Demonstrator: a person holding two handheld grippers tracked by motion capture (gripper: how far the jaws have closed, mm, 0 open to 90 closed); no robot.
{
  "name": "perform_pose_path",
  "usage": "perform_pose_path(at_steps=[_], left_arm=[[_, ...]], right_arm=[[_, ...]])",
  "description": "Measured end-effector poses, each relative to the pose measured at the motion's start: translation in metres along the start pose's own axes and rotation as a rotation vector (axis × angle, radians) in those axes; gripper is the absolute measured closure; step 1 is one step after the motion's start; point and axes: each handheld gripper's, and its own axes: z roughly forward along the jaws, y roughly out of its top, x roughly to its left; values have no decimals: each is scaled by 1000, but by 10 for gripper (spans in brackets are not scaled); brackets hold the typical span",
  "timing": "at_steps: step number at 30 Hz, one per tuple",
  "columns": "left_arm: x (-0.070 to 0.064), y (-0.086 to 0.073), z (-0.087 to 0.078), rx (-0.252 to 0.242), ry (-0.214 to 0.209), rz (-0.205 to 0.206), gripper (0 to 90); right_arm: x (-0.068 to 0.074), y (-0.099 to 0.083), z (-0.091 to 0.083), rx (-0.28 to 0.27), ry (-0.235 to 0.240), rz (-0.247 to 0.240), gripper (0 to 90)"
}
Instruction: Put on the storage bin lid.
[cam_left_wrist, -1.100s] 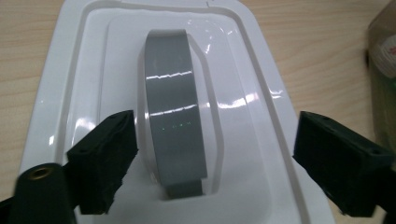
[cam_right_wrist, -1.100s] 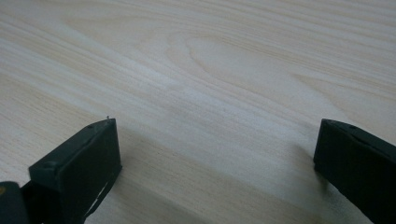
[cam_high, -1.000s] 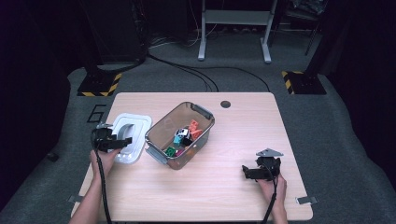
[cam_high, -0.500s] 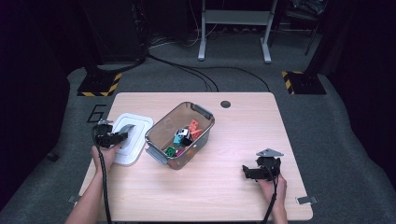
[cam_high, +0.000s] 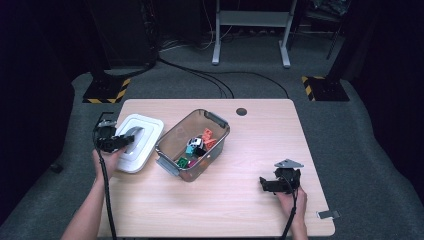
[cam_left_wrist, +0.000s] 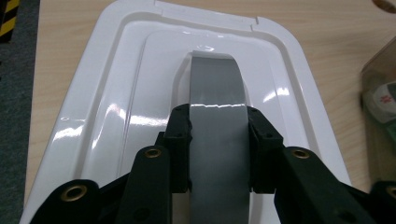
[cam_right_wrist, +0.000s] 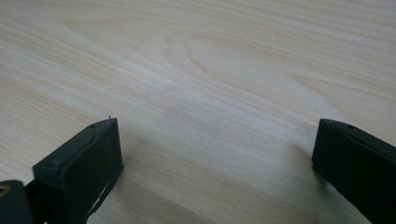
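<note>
A white bin lid (cam_high: 147, 125) (cam_left_wrist: 112, 98) lies flat on the table's left side, with a grey handle (cam_left_wrist: 216, 84) arching over its middle. My left gripper (cam_high: 129, 140) (cam_left_wrist: 218, 140) is shut on that handle, one jaw pressed to each side of the grey strip. To the right of the lid stands a clear plastic bin (cam_high: 220, 123) holding several small coloured toys (cam_high: 197, 146). My right gripper (cam_high: 263, 184) (cam_right_wrist: 215, 154) rests open low over bare wood near the front right, with nothing between its fingers.
The wooden table (cam_high: 260, 135) has a round cable hole (cam_high: 241, 111) at the back. In the left gripper view, the bin's edge (cam_left_wrist: 380, 93) sits just right of the lid. Dark floor, cables and a metal stand lie beyond the table.
My left gripper has edged slightly forward over the lid, onto the grey handle. The right gripper, the bin and the lid have stayed in place.
</note>
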Motion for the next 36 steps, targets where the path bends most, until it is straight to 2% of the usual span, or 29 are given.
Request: perform_pose_path(at_steps=[2,3,7,8,10,11,12,16,19,23,25,30,31,32,34,35,36], left_arm=[[-1,6,-3,-4,-5,5,667],[-3,14,-7,-4,-4,25,667],[-8,24,-10,-15,-15,22,667],[-9,27,-12,-17,-12,42,667],[-14,36,-16,-16,-23,55,667],[-16,39,-16,-37,-16,67,667],[-18,43,-19,-22,-23,76,667],[-24,55,-26,-44,-33,88,667],[-27,62,-31,-53,-59,82,667],[-36,71,-34,-60,-80,104,667],[-44,77,-36,-69,-113,113,666],[-57,83,-41,-89,-146,131,667],[-63,86,-43,-80,-160,150,667],[-68,87,-43,-80,-179,137,667],[-71,88,-43,-74,-190,143,667],[-80,90,-44,-62,-212,165,667],[-80,90,-44,-62,-212,165,667]], right_arm=[[0,0,0,0,0,0,8],[0,0,0,1,0,0,8],[0,0,0,-1,2,0,7],[0,0,0,0,0,-1,8],[0,0,0,0,0,-1,8],[0,0,0,0,0,-1,8],[0,0,0,0,0,-1,8],[0,0,0,-1,-1,-1,8],[0,0,0,-1,-1,-1,8],[0,0,0,-1,-1,-1,8],[0,0,0,-1,-1,-1,8],[0,0,0,-1,1,-6,8],[0,0,0,-1,0,-4,8],[0,0,0,-1,0,-4,8],[0,0,0,-1,0,-4,8],[0,0,0,-1,0,-5,8],[0,0,0,-1,0,-5,8]])
